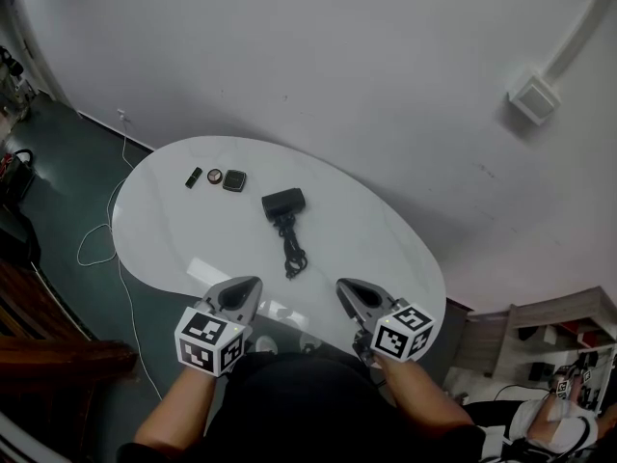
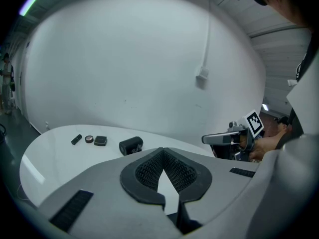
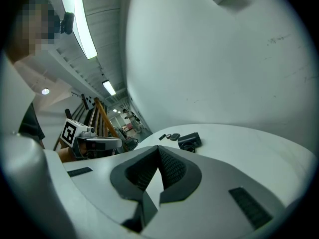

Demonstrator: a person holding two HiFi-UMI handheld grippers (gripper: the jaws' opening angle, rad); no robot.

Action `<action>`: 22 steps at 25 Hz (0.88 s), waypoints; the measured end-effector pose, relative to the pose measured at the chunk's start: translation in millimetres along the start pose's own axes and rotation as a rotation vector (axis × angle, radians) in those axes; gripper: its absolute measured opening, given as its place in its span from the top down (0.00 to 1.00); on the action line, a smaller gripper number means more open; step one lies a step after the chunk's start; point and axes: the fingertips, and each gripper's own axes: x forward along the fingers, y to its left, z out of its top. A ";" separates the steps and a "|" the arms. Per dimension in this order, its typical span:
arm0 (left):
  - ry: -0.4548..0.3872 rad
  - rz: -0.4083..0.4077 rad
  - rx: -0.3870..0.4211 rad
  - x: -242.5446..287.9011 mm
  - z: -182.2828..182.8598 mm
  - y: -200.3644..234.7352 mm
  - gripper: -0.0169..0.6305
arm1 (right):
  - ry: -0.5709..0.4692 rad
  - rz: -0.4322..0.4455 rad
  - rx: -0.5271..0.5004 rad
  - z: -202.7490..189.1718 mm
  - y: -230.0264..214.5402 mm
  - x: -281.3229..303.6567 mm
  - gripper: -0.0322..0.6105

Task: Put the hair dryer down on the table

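The black hair dryer [image 1: 282, 204] lies on the white oval table [image 1: 183, 234] with its dark cord [image 1: 292, 250] bunched toward me. It also shows in the left gripper view as the hair dryer [image 2: 130, 145], and in the right gripper view as the hair dryer [image 3: 190, 140]. My left gripper [image 1: 255, 281] hovers over the table's near edge, shut and empty, well short of the dryer. My right gripper [image 1: 340, 284] is beside it, also shut with nothing held. In their own views, the left gripper [image 2: 162, 150] and right gripper [image 3: 159, 147] have their tips together.
At the table's far left lie a small black tube [image 1: 194, 177], a round compact [image 1: 215, 176] and a square black case [image 1: 234, 179]. A white cable [image 1: 96, 244] trails over the dark floor. A white wall stands behind the table, and shelving [image 1: 549, 336] is at the right.
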 end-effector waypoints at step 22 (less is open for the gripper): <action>0.002 0.000 -0.004 3.1 0.6 1.9 0.96 | 0.015 0.016 0.004 -2.4 0.5 6.1 0.94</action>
